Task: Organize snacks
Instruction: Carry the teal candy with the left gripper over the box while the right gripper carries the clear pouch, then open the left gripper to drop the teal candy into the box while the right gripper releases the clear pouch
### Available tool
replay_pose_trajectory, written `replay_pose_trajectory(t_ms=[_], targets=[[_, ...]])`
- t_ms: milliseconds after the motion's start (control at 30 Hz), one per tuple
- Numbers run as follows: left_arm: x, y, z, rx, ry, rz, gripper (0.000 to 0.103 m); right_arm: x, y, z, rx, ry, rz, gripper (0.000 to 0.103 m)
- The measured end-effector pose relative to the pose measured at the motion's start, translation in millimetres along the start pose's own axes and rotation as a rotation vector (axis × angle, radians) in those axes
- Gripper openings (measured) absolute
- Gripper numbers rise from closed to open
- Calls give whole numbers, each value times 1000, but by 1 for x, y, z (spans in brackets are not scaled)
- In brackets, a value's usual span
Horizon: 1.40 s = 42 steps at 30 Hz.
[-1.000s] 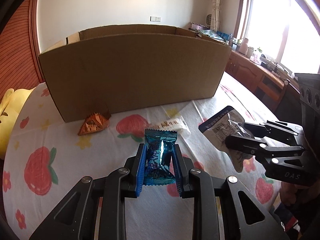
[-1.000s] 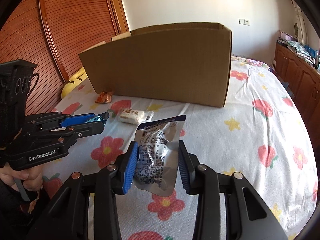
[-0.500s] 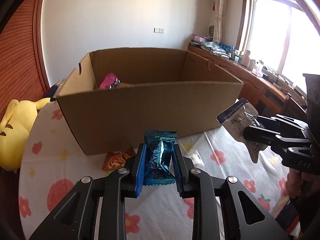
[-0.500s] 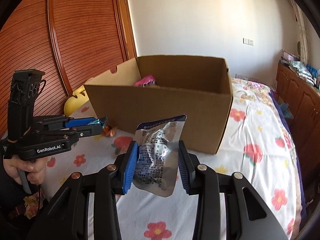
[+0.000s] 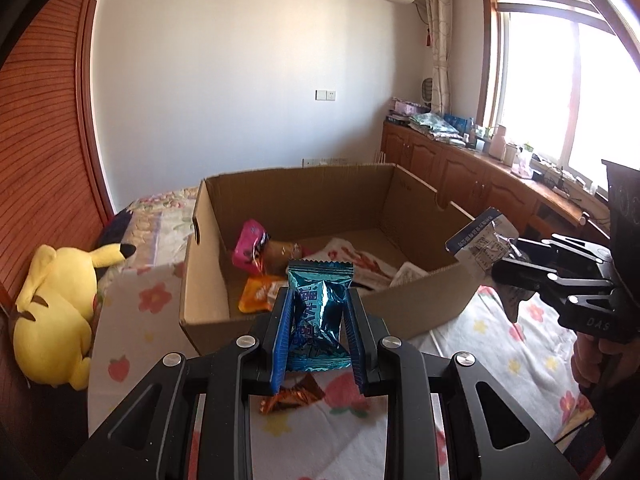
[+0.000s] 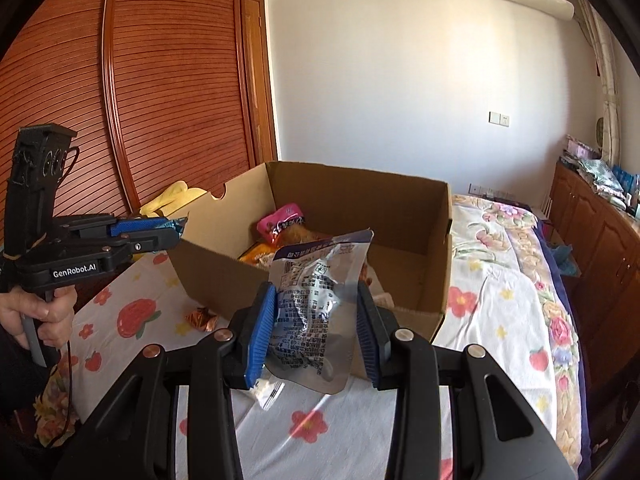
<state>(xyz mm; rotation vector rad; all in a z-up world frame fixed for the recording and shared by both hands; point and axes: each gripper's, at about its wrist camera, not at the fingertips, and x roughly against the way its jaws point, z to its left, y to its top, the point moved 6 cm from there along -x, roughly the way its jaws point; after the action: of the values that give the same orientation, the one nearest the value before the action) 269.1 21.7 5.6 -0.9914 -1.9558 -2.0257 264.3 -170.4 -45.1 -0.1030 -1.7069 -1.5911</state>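
My left gripper [image 5: 318,316] is shut on a teal foil snack packet [image 5: 319,312], held up just before the near wall of an open cardboard box [image 5: 420,292]. My right gripper [image 6: 316,316] is shut on a silver printed pouch [image 6: 316,300], also raised in front of the box [image 6: 208,276]. Each gripper shows in the other's view: the right gripper [image 5: 516,264] at the box's right, the left gripper [image 6: 168,232] at its left. Inside the box lie a pink packet [image 5: 250,246], an orange packet [image 5: 258,298] and other snacks.
An orange-brown foil snack [image 5: 290,398] lies on the flowered bedspread [image 6: 500,320] in front of the box. A yellow plush toy [image 5: 56,308] rests at the left. Wooden cabinets [image 5: 460,176] run along the right, a slatted wooden wardrobe [image 6: 152,92] along the left.
Both grippers have risen with their packets, so the views now look down over the box's near wall into its inside. The grips are unchanged.
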Motion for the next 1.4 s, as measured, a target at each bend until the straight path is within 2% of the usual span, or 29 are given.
replay_pose_trajectory(t_ms=[200, 567, 933, 1200, 1400], targets=[[-2, 8, 0, -18, -8, -25, 27, -6, 18, -1, 12, -3, -19, 40], [-24, 10, 6, -25, -3, -19, 27, -30, 43, -2, 26, 1, -49, 40], [-53, 14, 15, -7, 15, 28, 27, -69, 43, -12, 17, 1, 1, 40], [-54, 19, 7, 1, 39, 40, 27, -89, 38, -14, 8, 5, 44, 40], [-55, 22, 1, -4, 47, 43, 32, -98, 33, -14, -6, 17, 76, 41]])
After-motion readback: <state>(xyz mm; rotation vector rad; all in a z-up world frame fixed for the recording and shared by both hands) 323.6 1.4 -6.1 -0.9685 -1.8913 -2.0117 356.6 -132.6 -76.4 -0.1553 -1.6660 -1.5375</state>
